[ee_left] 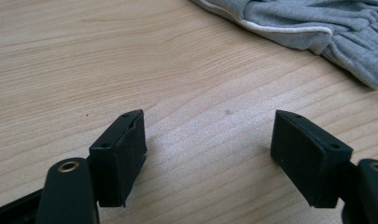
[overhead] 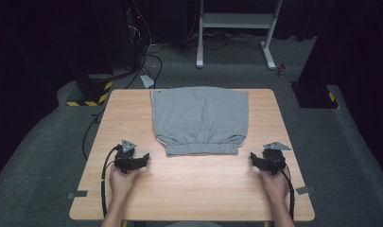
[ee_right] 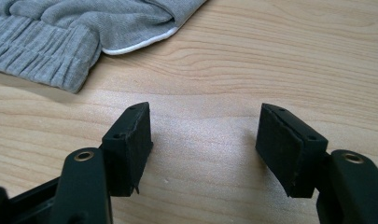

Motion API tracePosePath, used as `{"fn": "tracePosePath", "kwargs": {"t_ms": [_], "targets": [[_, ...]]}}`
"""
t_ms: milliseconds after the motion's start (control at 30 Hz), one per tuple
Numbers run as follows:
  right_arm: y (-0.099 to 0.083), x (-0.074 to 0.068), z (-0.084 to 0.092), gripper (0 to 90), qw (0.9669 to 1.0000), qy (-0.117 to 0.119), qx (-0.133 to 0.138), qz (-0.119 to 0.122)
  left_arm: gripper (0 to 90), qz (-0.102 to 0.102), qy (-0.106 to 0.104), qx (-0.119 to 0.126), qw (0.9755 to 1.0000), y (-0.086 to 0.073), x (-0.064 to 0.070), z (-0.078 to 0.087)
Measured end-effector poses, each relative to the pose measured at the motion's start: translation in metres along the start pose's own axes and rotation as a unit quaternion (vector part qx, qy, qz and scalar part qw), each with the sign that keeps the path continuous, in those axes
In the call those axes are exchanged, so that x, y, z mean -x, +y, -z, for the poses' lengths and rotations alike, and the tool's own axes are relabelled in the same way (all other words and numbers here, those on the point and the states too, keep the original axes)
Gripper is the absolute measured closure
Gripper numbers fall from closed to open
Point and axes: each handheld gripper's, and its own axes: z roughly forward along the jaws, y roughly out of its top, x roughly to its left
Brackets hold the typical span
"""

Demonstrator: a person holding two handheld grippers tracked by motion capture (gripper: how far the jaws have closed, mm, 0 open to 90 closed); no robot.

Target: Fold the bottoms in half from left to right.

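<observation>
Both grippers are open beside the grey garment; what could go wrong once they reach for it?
The grey garment lies folded in layers, so a pinch at its elastic waistband may catch only the top layer and pull the fold apart. The left gripper and right gripper sit low on the table; their fingers could scrape the wood or push the cloth instead of gripping it.

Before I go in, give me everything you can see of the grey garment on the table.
The grey garment looks like soft knit jersey shorts, folded flat on the wooden table toward its far edge. A gathered, ribbed waistband faces the person; thin white piping trims the curved side hems. The fabric lies slightly rumpled near the waistband. Nothing but the tabletop touches it: left gripper and right gripper rest apart from it, open.
</observation>
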Motion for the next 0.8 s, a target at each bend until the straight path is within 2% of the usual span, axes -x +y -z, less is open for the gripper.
{"fn": "tracePosePath", "kwargs": {"t_ms": [433,567,600,800], "targets": [[0.0,0.0,0.0,35.1,1.0,0.0,0.0,0.0,23.0,-0.001,0.0,-0.002,1.0,0.0002,0.0002,-0.0004],[0.0001,-0.0003,-0.0001,31.9,1.0,0.004,-0.002,0.003,23.1,0.002,0.002,-0.002,1.0,0.0002,0.0002,-0.0005],[0.0002,-0.0003,-0.0004,28.0,1.0,0.004,-0.004,0.002,23.2,0.002,0.002,-0.002,1.0,0.0002,0.0002,-0.0005],[0.0002,0.0002,-0.0005,26.9,1.0,0.001,-0.006,0.001,25.6,0.004,0.004,-0.002,1.0,0.0004,-0.0005,-0.0001]]}}
